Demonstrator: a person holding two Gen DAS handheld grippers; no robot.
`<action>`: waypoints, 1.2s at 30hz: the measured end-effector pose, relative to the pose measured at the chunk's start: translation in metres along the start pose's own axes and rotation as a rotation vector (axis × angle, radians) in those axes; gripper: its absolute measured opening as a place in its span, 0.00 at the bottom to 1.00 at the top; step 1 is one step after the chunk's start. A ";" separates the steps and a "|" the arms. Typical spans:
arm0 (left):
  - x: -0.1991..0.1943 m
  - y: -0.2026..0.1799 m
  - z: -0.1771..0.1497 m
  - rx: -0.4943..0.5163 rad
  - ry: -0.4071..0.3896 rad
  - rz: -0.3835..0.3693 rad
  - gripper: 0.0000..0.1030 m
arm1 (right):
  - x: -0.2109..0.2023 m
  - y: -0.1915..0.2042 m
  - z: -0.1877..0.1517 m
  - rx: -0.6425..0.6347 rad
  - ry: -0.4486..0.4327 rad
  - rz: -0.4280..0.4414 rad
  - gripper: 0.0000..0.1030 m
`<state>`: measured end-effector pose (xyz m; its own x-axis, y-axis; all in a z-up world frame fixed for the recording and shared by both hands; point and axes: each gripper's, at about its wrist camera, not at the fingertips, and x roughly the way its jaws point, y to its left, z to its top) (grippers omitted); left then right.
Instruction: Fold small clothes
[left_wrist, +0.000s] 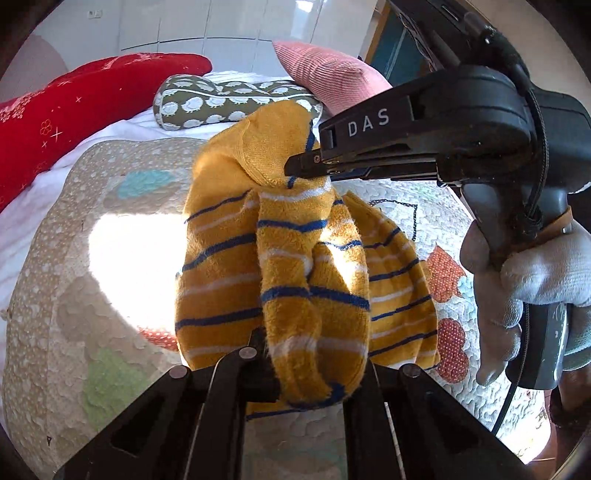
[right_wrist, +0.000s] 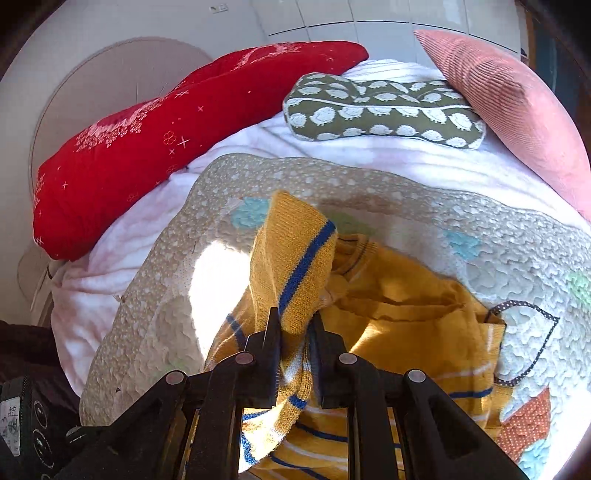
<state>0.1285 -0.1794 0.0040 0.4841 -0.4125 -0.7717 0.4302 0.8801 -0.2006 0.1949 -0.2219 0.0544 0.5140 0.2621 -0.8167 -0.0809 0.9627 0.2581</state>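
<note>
— On the quilted bedspread (right_wrist: 461, 236) we have the yellow striped garment (left_wrist: 280, 258) bunched up and partly lifted; most of it trails down onto the quilt below us.

— Agreed. Our right gripper (right_wrist: 295, 332) has its fingers closed on a striped fold of the knit, which stands up between them. From the left wrist view, that same gripper (left_wrist: 306, 168) pinches the cloth near its plain yellow upper edge.

— And our left gripper (left_wrist: 295, 365)? The fabric drapes over its fingers; it looks clamped on a thick roll of the knit, though the cloth hides the tips.

— So, judging by this, we are mid-lift and the piece is twisted. To do it well, we should draw our two grips apart so the cloth hangs flat, then lay it down smooth before folding.

— Yes, and keep it over the quilt's middle, well apart from the red pillow (right_wrist: 147, 140), the green patterned cushion (right_wrist: 384, 110) and the pink cushion (right_wrist: 509, 103).
</note>
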 end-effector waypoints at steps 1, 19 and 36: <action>0.006 -0.012 0.001 0.014 0.008 0.000 0.09 | -0.006 -0.016 -0.003 0.024 -0.010 -0.002 0.13; 0.038 -0.078 -0.013 0.090 0.049 -0.007 0.08 | -0.053 -0.155 -0.074 0.377 -0.168 0.198 0.59; 0.014 -0.059 -0.012 -0.005 0.041 -0.101 0.07 | 0.026 -0.108 -0.045 0.357 -0.022 0.168 0.18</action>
<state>0.1013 -0.2345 -0.0021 0.4070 -0.4896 -0.7711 0.4713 0.8357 -0.2818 0.1790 -0.3160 -0.0179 0.5377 0.4085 -0.7376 0.1351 0.8218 0.5536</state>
